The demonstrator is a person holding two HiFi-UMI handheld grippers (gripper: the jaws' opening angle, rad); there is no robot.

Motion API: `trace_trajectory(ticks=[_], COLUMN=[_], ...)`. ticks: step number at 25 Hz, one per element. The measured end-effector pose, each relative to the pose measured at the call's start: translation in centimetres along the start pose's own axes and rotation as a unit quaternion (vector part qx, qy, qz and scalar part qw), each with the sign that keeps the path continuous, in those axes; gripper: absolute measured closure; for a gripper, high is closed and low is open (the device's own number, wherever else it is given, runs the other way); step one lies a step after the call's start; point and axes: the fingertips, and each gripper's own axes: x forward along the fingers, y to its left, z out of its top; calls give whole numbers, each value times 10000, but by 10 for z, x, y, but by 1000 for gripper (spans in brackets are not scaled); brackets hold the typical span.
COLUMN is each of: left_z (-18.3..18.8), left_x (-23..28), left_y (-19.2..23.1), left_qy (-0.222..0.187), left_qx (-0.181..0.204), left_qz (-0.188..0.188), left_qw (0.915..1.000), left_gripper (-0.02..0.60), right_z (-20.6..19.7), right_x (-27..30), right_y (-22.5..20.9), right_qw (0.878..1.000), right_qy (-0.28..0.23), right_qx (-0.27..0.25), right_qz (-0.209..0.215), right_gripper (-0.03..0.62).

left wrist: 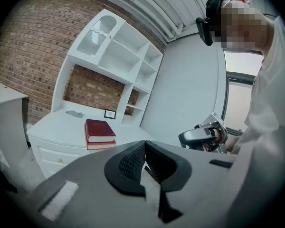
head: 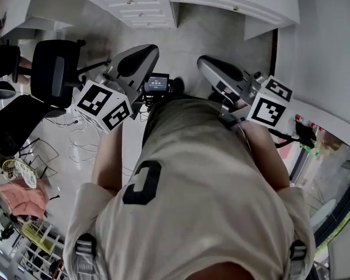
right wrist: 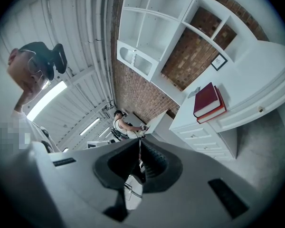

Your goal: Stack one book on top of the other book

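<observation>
Far side of the room, on the white desk [left wrist: 61, 125]: two books, one on the other. The dark red book [left wrist: 99, 127] lies flat on the orange-red book [left wrist: 101, 145], edges roughly lined up, with the lower one showing as a thin band underneath. The stack sits near the desk's front edge, above the drawers [head: 140, 7]. A small framed picture [left wrist: 110, 113] stands behind it. A white shelf unit [left wrist: 118, 51] rises behind that against the brick wall [left wrist: 33, 46].

My left gripper [left wrist: 145, 151] has its jaws pressed together with nothing between the pads. The stack lies well apart from it, ahead and left of the jaw line.

My right gripper [right wrist: 139, 153] also has its jaws closed to a bare slit and holds nothing. In its tilted view the stack lies well apart too, far ahead and to the right.

From the head view, both grippers are held near my torso, one on each side, pointing toward the desk. The books show only as a red edge at the far end, between the two jaw lines. A black office chair [head: 52, 69] stands on the floor [head: 192, 34] to my left.
</observation>
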Motion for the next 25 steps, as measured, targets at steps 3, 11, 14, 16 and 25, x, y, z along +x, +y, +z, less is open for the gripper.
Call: trace_trajectory(ticks=[3, 11, 14, 16, 25], left_z=[1, 2, 4, 5, 11], left_x=[-1, -1, -1, -1, -12], left_y=[2, 4, 5, 8, 25], left_qy=[-29, -34, -52, -54, -125], left_qx=[-10, -21, 1, 2, 19], left_qz=[47, 105, 97, 91, 136], left_qw=[10000, 9999, 9999, 9999, 9998], left_gripper=[577, 577, 577, 577, 577], right_z=[1, 9, 9, 10, 12], right_x=[3, 2, 2, 6, 31], right_y=[0, -6, -8, -9, -9], right_qw=[10000, 9999, 9999, 9999, 9998], right_qy=[48, -39, -45, -35, 93], right_qx=[-40, -113, -75, -71, -124], right_qz=[35, -57, -96, -110, -79], right_gripper=[583, 585, 585, 585, 585])
